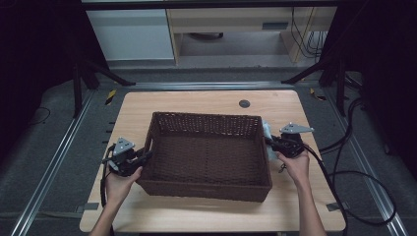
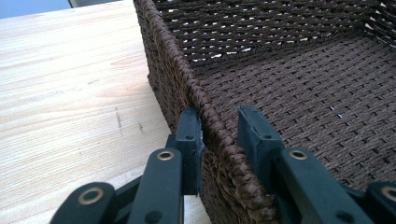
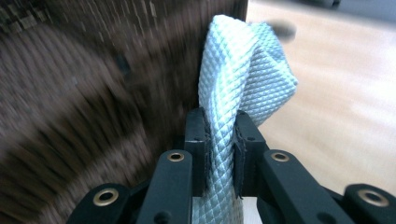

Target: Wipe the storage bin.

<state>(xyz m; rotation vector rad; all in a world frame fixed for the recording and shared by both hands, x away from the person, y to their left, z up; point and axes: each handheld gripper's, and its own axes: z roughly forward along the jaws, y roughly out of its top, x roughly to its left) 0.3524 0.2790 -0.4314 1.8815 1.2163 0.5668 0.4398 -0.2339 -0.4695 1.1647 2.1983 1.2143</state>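
A brown wicker basket [image 1: 206, 117] stands in the middle of the wooden table [image 1: 196, 211], and nothing lies inside it. My left gripper [image 1: 146, 155] is at its left wall. In the left gripper view, the jaws of that gripper [image 2: 219, 126] straddle the braided rim [image 2: 168, 60], one outside and one inside, shut on it. My right gripper [image 1: 269, 141] is by the basket's right wall, shut on a pale blue quilted cloth [image 1: 266, 130]. In the right gripper view the cloth [image 3: 243, 70] rises bunched from between the jaws of this gripper [image 3: 219, 126], next to the blurred basket wall [image 3: 93, 93].
A round dark grommet [image 1: 244, 103] sits near the table's far edge. Black cables [image 1: 354, 162] loop on the floor to the right of the table. Stand legs and cabinets lie beyond the far edge. Bare wood runs along the front and left sides.
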